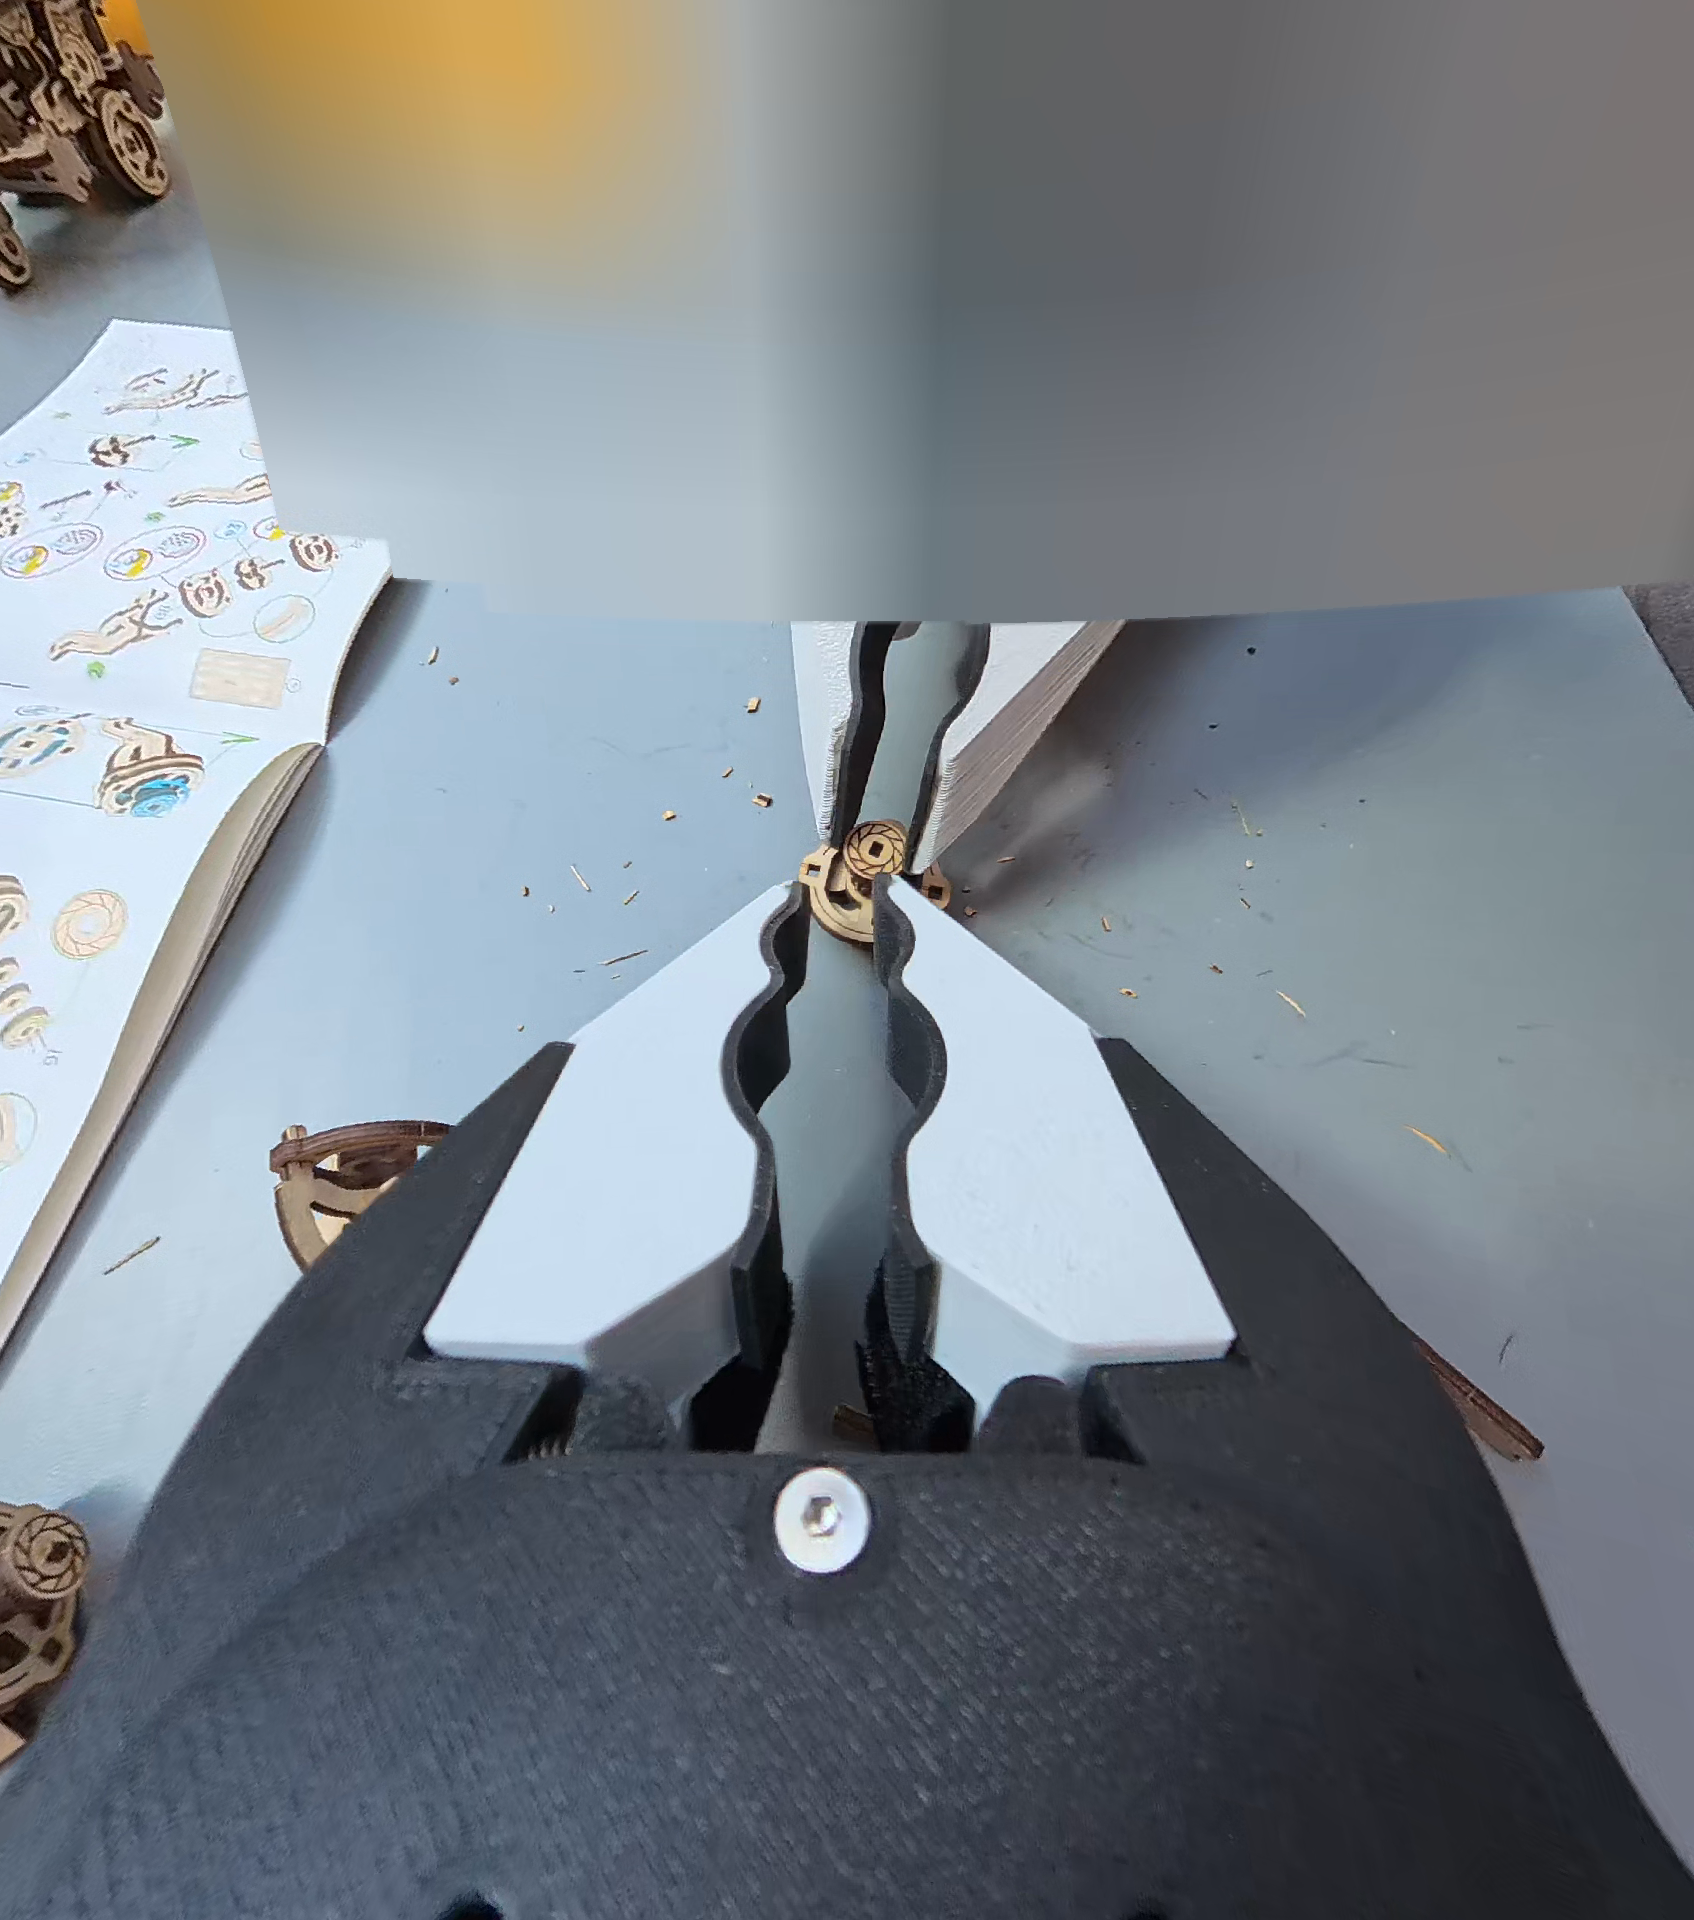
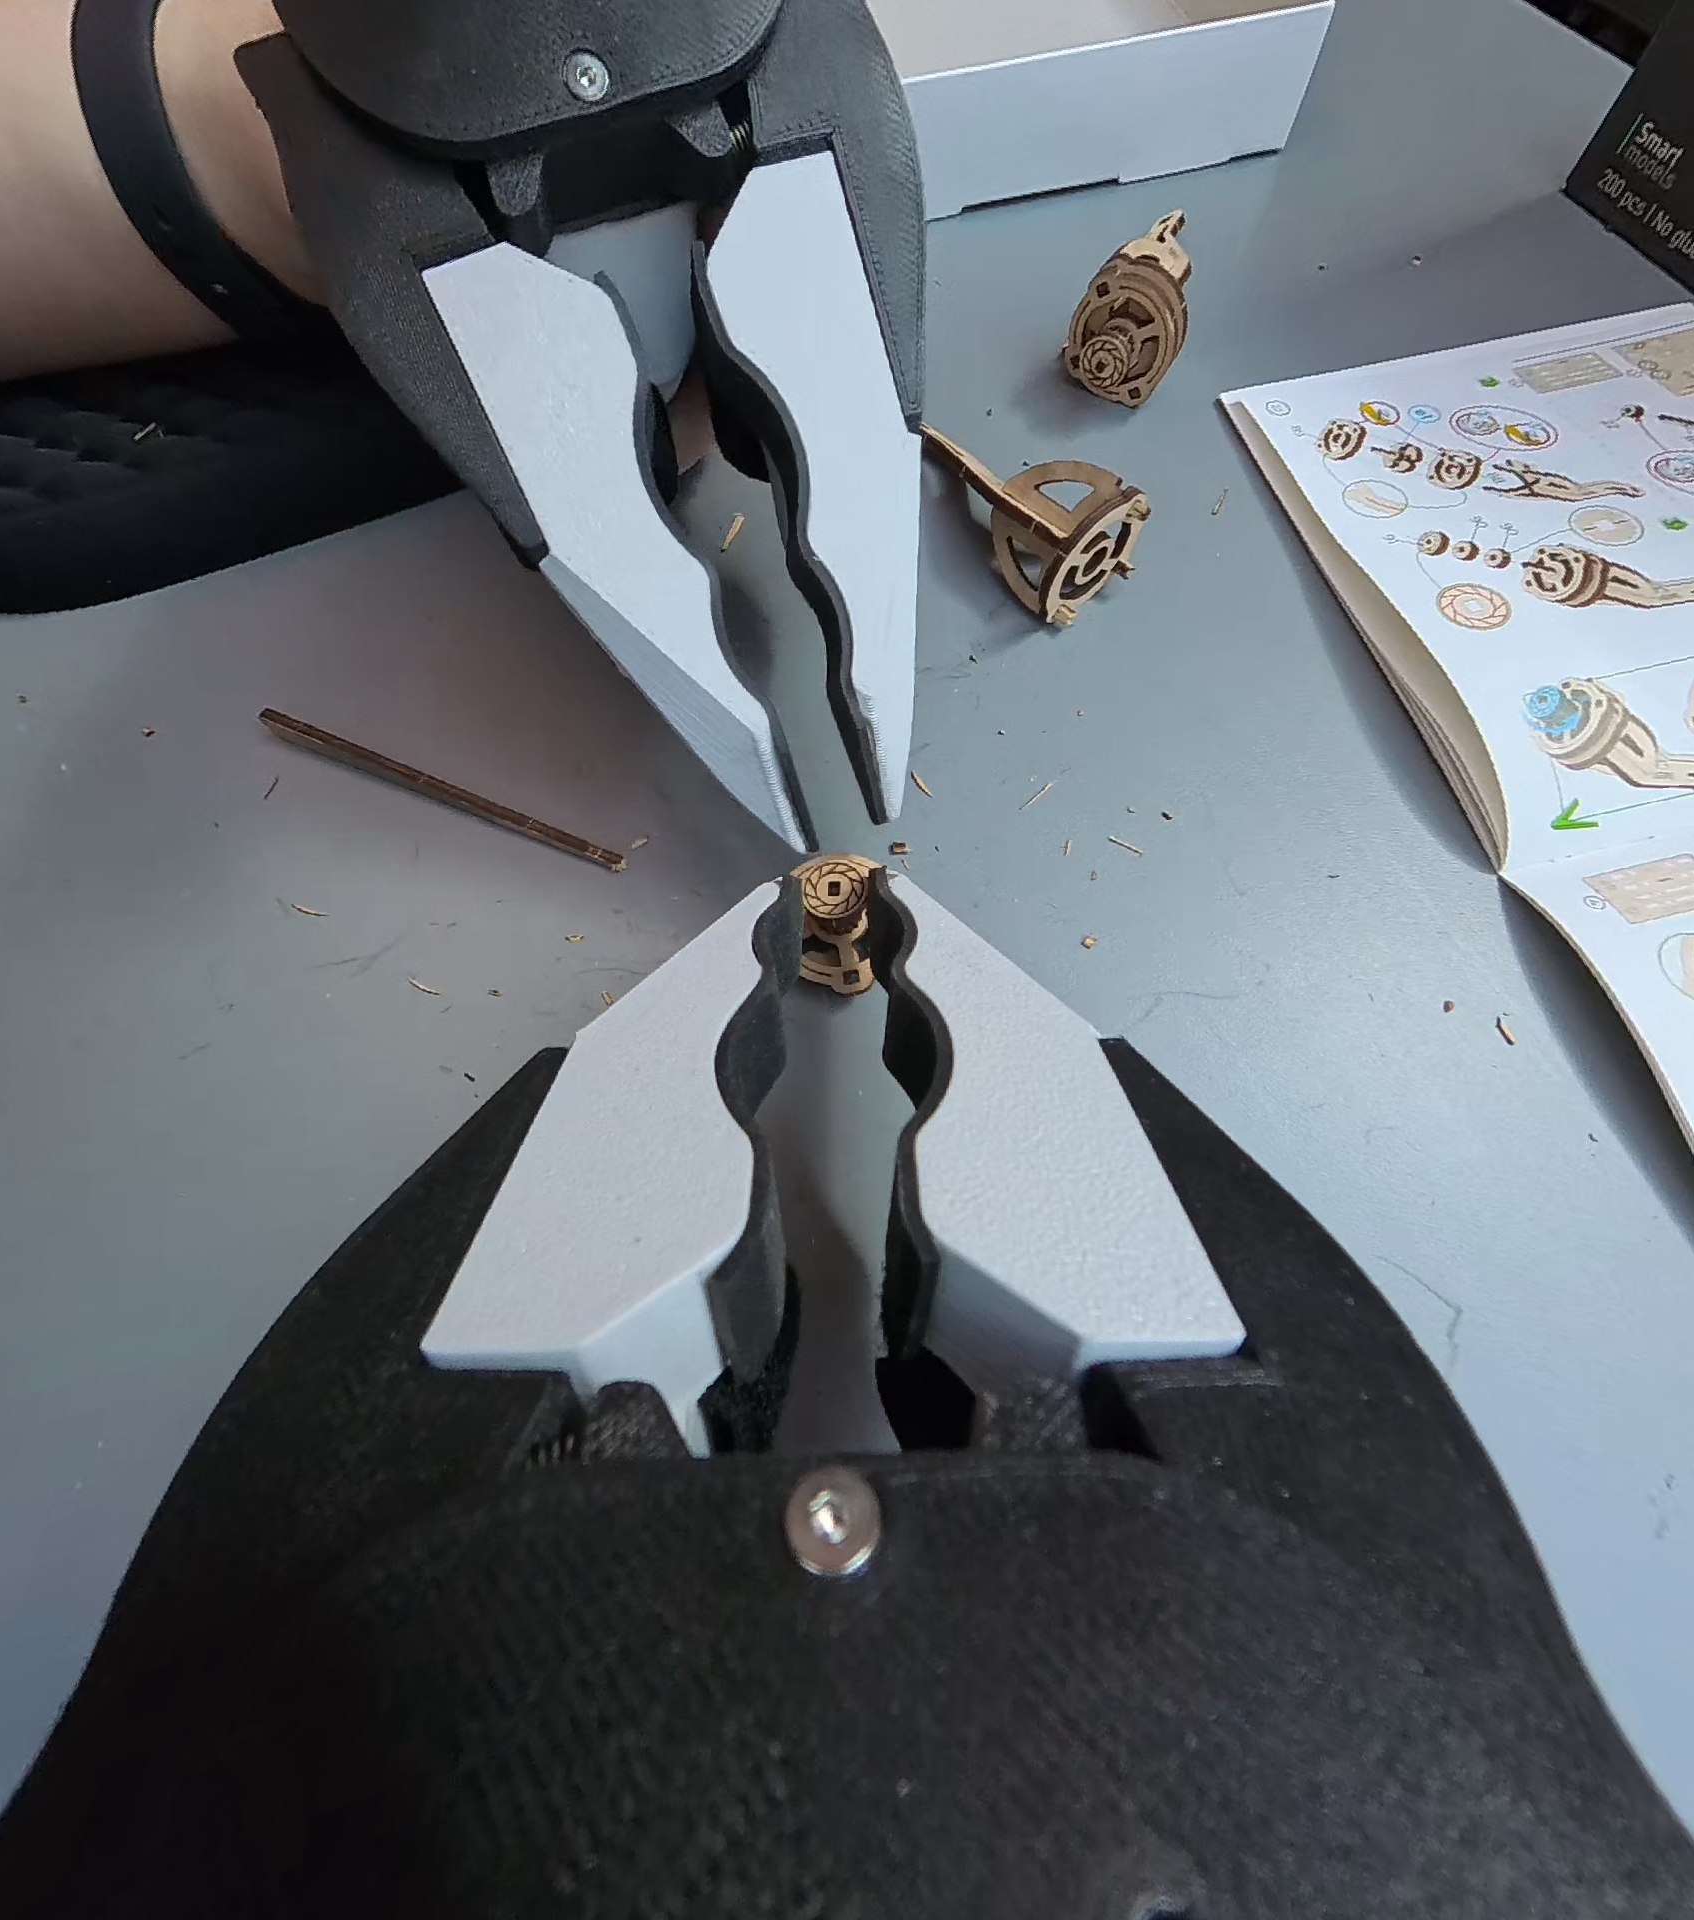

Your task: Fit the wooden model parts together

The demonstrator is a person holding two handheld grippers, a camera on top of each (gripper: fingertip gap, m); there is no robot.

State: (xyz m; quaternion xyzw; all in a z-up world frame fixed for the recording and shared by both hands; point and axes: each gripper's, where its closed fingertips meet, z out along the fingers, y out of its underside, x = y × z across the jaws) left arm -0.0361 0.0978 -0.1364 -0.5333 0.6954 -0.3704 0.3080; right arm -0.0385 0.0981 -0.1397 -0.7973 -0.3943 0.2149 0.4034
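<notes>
Both grippers met tip to tip over the grey table (image 2: 199,1039), w/ the small wooden part (image 2: 835,925) right in the middle. In the right wrist view the right gripper (image 2: 835,885) had its fingers nearly closed and pinching the part: the round disc w/ the square hole sat right btwn the tips, and the rest of the piece hung lower, inside the gap btwn the black pads. The left gripper (image 2: 845,826) came in from the opposite side, tips just above the disc, fingers only slightly apart. Couldn't tell from there if it actually touched the wood.

From the left wrist view the same wooden part (image 1: 855,894) sat at the tips of the left gripper (image 1: 838,883), its lower disc tucked btwn them, fingers close together. Looked like a pinch but can't say for sure. The right gripper (image 1: 874,831) tips flanked the top disc from the far side.

Other stuff: thin wooden stick (image 2: 438,788) well off to the left of the right fingers, a wheel piece (image 2: 1056,530) and a barrel-shaped piece (image 2: 1129,312) beyond the tips on the right, open instruction booklet (image 2: 1601,644) further right, white box (image 2: 1113,94) at the back. Wood splinters (image 2: 1040,795) all around the tips.
</notes>
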